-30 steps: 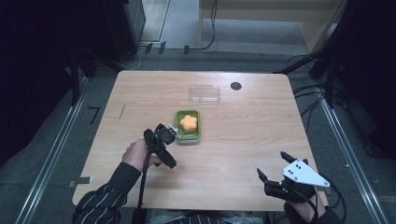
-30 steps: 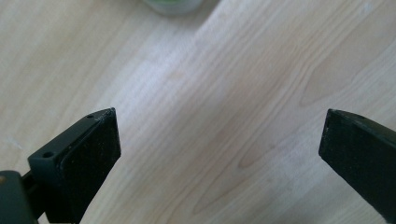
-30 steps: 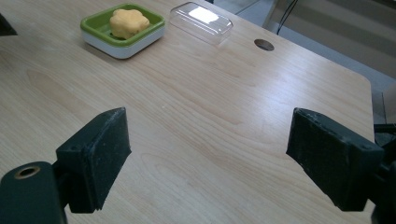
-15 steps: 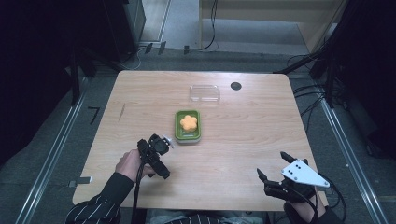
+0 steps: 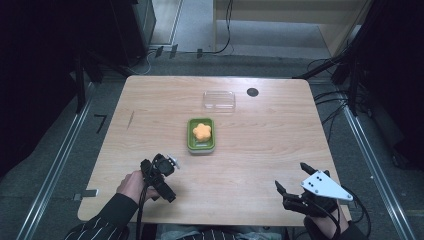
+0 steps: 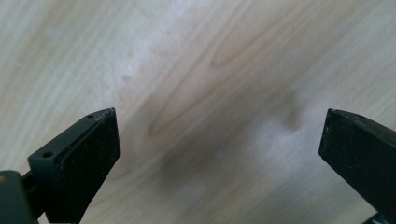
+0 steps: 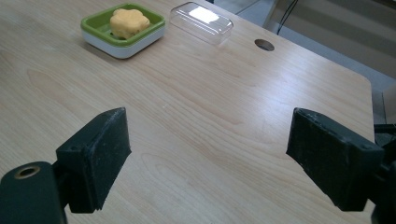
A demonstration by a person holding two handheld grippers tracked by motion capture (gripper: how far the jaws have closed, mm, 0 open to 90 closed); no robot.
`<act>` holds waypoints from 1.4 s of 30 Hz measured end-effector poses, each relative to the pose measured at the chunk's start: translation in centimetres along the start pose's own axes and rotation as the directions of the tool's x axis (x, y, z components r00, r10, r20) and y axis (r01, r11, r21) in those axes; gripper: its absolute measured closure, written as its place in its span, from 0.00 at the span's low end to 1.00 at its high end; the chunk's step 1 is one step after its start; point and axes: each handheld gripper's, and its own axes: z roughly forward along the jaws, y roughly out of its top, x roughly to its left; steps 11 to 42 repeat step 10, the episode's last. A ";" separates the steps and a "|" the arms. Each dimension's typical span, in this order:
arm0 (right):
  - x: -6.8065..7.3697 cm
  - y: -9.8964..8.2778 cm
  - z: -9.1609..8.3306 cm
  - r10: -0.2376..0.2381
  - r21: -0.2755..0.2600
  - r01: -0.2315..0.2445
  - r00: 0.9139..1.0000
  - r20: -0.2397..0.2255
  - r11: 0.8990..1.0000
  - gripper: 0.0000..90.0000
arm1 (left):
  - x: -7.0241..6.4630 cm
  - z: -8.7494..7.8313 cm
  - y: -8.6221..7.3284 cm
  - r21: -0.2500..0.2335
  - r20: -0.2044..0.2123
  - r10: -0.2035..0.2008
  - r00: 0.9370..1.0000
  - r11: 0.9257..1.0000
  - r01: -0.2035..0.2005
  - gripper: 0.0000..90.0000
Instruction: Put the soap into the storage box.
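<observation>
claws (image 5: 159, 170) (image 5: 292, 187) agape, low over table (image 5: 260, 150)

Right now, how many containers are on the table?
2: a green soap dish holding orange flower-shaped soap at the table's middle, and a clear plastic lid lying apart, farther back. None seem hidden.

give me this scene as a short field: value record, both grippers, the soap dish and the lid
left gripper: open, nothing between its jaws, low over bare wood near the table's front left
right gripper: open, empty, at the table's front right edge
green dish: mid table, white base, apart from both grippers
orange flower-shaped soap: lying in the green dish
clear lid: on the table beyond the dish, off it
round hole: in the tabletop beside the lid
table: light wood
</observation>
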 end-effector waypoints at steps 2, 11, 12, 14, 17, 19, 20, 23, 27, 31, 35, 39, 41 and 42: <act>0.0 0.0 0.0 0.003 0.000 -0.003 1.000 0.001 1.000 0.15 | -0.1 0.2 -0.5 0.015 0.001 0.005 1.000 1.000 -0.005 0.00; -0.1 0.0 0.0 0.006 -0.004 -0.006 1.000 0.001 1.000 0.15 | -0.2 0.7 -0.3 0.031 0.010 0.014 1.000 0.999 -0.014 0.00; -0.1 0.0 0.0 0.006 -0.004 -0.006 1.000 0.001 1.000 0.15 | -0.2 0.7 -0.3 0.031 0.010 0.014 1.000 0.999 -0.014 0.00; -0.1 0.0 0.0 0.006 -0.004 -0.006 1.000 0.001 1.000 0.15 | -0.2 0.7 -0.3 0.031 0.010 0.014 1.000 0.999 -0.014 0.00; -0.1 0.0 0.0 0.006 -0.004 -0.006 1.000 0.001 1.000 0.15 | -0.2 0.7 -0.3 0.031 0.010 0.014 1.000 0.999 -0.014 0.00; -0.1 0.0 0.0 0.006 -0.004 -0.006 1.000 0.001 1.000 0.15 | -0.2 0.7 -0.3 0.031 0.010 0.014 1.000 0.999 -0.014 0.00; -0.1 0.0 0.0 0.006 -0.004 -0.006 1.000 0.001 1.000 0.15 | -0.2 0.7 -0.3 0.031 0.010 0.014 1.000 0.999 -0.014 0.00; -0.1 0.0 0.0 0.006 -0.004 -0.006 1.000 0.001 1.000 0.15 | -0.2 0.7 -0.3 0.031 0.010 0.014 1.000 0.999 -0.014 0.00; -0.1 0.0 0.0 0.006 -0.004 -0.006 1.000 0.001 1.000 0.15 | -0.2 0.7 -0.3 0.031 0.010 0.014 1.000 0.999 -0.014 0.00; -0.1 0.0 0.0 0.006 -0.004 -0.006 1.000 0.001 1.000 0.15 | -0.2 0.7 -0.3 0.031 0.010 0.014 1.000 0.999 -0.014 0.00; -0.1 0.0 0.0 0.006 -0.004 -0.006 1.000 0.001 1.000 0.15 | -0.2 0.7 -0.3 0.031 0.010 0.014 1.000 0.999 -0.014 0.00; -0.1 0.0 0.0 0.006 -0.004 -0.006 1.000 0.001 1.000 0.15 | -0.2 0.7 -0.3 0.031 0.010 0.014 1.000 0.999 -0.014 0.00; -0.1 0.0 0.0 0.006 -0.004 -0.006 1.000 0.001 1.000 0.15 | -0.2 0.7 -0.3 0.031 0.010 0.014 1.000 0.999 -0.014 0.00; -0.1 0.0 0.0 0.006 -0.004 -0.006 1.000 0.001 1.000 0.15 | -0.2 0.7 -0.3 0.031 0.010 0.014 1.000 0.999 -0.014 0.00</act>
